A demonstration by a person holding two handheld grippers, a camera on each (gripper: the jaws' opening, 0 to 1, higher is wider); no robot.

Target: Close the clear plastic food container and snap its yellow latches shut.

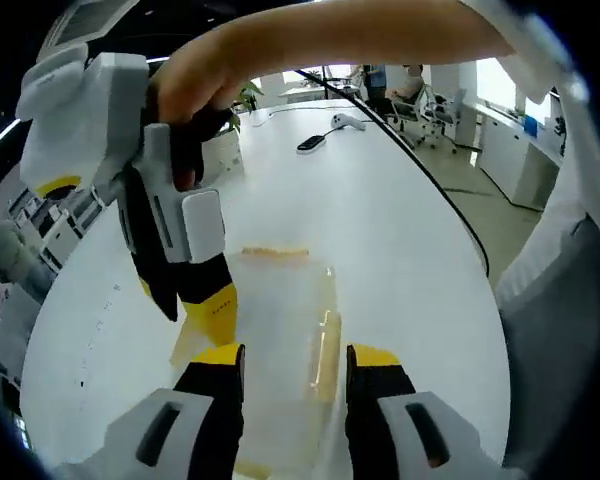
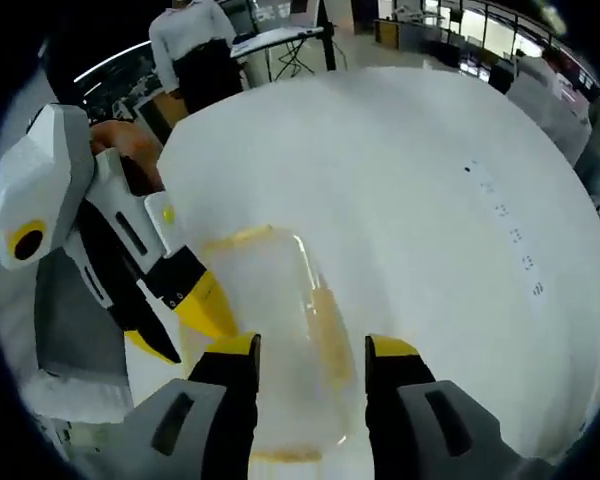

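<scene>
Two tools are seen over a clear plastic container that rests on a white surface. In the left gripper view, the left tool [image 1: 294,362] is held with its yellow-tipped jaws parted, one on either side of the near end of the container [image 1: 280,340]; whether the tips touch its walls cannot be told. The right tool [image 1: 202,312] comes into this view from the left, gripped by a hand [image 1: 195,85], and its yellow tip is set against the container's left side. Yellow latches are made out along the far edge [image 1: 273,253] and the right edge [image 1: 327,345] of the container, seen dimly through the clear plastic; whether they are snapped down cannot be told.

In the right gripper view, the right tool [image 2: 311,348] is shown with its jaws apart, the container [image 2: 275,330] lying between them at its near end. The left tool [image 2: 185,310] enters from the left, its yellow tips placed against the container's left edge. A yellow latch [image 2: 330,335] is seen along the container's right side, and another [image 2: 242,236] at its far end.

Farther off on the surface, in the left gripper view, a dark remote-like object [image 1: 311,144] and a pale handset [image 1: 347,122] are laid. Office chairs [image 1: 435,110] are seen beyond the surface's far end. A standing person [image 2: 193,50] is seen past the surface in the right gripper view.
</scene>
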